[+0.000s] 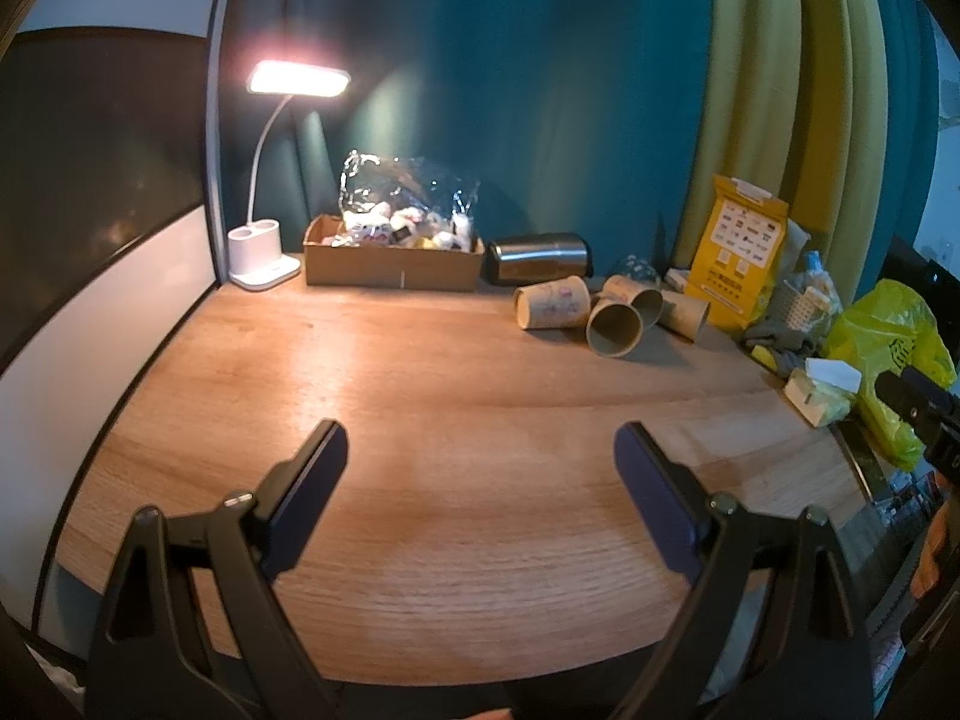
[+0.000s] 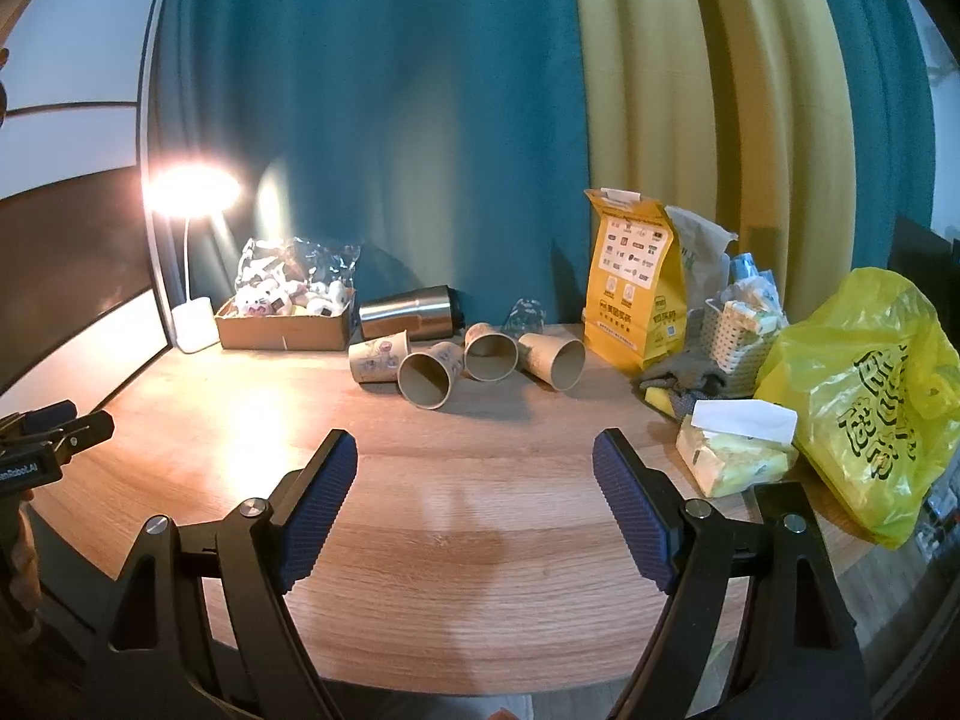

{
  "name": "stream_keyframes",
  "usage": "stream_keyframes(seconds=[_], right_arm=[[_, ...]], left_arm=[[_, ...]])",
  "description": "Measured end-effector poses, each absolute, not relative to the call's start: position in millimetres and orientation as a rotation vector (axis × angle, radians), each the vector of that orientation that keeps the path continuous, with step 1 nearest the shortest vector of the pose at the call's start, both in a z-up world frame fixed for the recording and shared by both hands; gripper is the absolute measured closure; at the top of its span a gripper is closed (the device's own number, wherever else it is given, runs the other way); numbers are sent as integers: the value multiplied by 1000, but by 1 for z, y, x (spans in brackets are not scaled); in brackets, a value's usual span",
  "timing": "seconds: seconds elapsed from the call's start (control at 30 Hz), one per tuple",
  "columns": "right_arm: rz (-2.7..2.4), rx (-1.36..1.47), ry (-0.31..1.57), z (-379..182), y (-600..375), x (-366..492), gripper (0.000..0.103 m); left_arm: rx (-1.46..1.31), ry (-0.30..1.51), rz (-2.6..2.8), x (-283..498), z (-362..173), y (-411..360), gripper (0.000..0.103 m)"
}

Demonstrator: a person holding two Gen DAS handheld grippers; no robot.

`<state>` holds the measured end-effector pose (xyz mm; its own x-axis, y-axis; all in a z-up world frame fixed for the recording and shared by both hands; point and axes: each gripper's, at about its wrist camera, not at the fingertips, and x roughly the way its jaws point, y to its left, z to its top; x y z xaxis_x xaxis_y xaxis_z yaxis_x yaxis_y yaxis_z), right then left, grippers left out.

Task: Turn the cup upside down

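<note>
Since both the left tool (image 1: pixel 480 450) and the right tool (image 2: pixel 474 459) gape wide and hold nothing, the reach comes first: four paper cups (image 2: pixel 489 351) lie on their sides ahead of the right tool, far across the surface (image 2: pixel 480 516). Taking the nearest cup (image 2: pixel 427 381) across its wall seems best; a steel tumbler (image 2: pixel 411 312) crowds behind, a yellow pouch (image 2: pixel 633 288) to the right.

From my right gripper (image 2: pixel 474 450) I see the jaws spread wide over bare wooden surface (image 2: pixel 480 540), holding nothing. Four paper cups (image 2: pixel 425 381) lie on their sides at twelve o'clock, touching one another, a steel tumbler (image 2: pixel 408 312) lying just behind them. A yellow bag (image 2: pixel 864 396) sits at two o'clock, a tissue pack (image 2: pixel 738 450) beside it. The left gripper (image 2: pixel 42 444) shows at nine o'clock.
</note>
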<state>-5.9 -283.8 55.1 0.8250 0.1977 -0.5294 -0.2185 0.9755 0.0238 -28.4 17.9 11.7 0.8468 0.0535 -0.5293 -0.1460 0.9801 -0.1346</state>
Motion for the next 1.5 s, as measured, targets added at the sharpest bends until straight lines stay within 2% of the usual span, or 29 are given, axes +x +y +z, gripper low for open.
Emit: stream_keyframes(seconds=[0.53, 0.8, 1.03, 1.27, 1.5], right_arm=[[228, -33, 579, 48, -278, -3, 19], [226, -28, 634, 36, -276, 32, 19], [207, -21, 724, 7, -278, 79, 19], [185, -17, 800, -23, -280, 137, 19], [161, 16, 831, -40, -283, 182, 19]], left_arm=[[-173, 589, 110, -15, 4, 24, 11], [-152, 665, 97, 19, -10, 21, 11], [73, 797, -6, 111, -17, 7, 11], [292, 807, -153, 220, -16, -19, 11], [421, 933, -308, 321, -53, -27, 11]])
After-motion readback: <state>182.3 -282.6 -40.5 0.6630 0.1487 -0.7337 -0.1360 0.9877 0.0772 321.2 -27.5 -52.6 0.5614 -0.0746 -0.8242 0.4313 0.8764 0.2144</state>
